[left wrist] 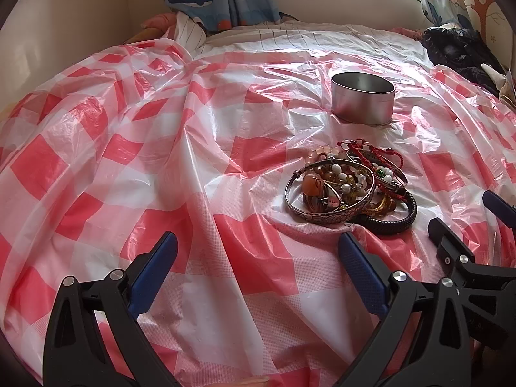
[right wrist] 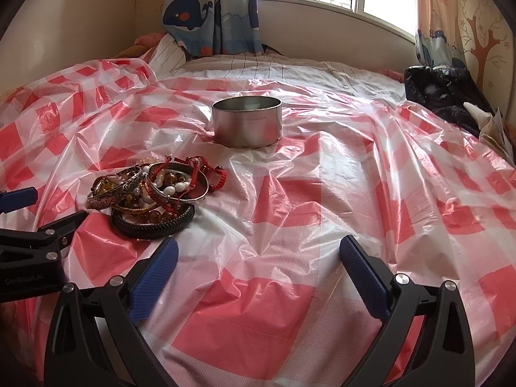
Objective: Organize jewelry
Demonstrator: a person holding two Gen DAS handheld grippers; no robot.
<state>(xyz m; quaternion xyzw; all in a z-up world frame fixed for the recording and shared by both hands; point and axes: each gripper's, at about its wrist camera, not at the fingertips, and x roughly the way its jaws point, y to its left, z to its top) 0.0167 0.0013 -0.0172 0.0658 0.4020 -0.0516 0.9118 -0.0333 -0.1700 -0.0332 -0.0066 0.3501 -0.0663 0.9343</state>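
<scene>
A heap of jewelry (left wrist: 350, 187) lies on the red-and-white checked plastic sheet (left wrist: 161, 148): silver bangles, beaded bracelets, red cords and a black braided band. The same jewelry heap (right wrist: 151, 196) sits left of centre in the right wrist view. A round metal tin (left wrist: 362, 98), with no lid, stands just beyond the heap; inside the tin (right wrist: 246, 125) I see nothing. My left gripper (left wrist: 258, 248) hovers open, near and left of the heap. My right gripper (right wrist: 258, 251) is open too, near and right of it, and shows as the right gripper (left wrist: 464, 213) at the left view's edge.
The sheet (right wrist: 354, 193) is crumpled and covers a bed against a wall and window. A dark garment (right wrist: 448, 96) lies at the far right. Whale-print curtains (right wrist: 209, 9) hang at the back. Striped bedding (left wrist: 290, 37) shows beyond the sheet.
</scene>
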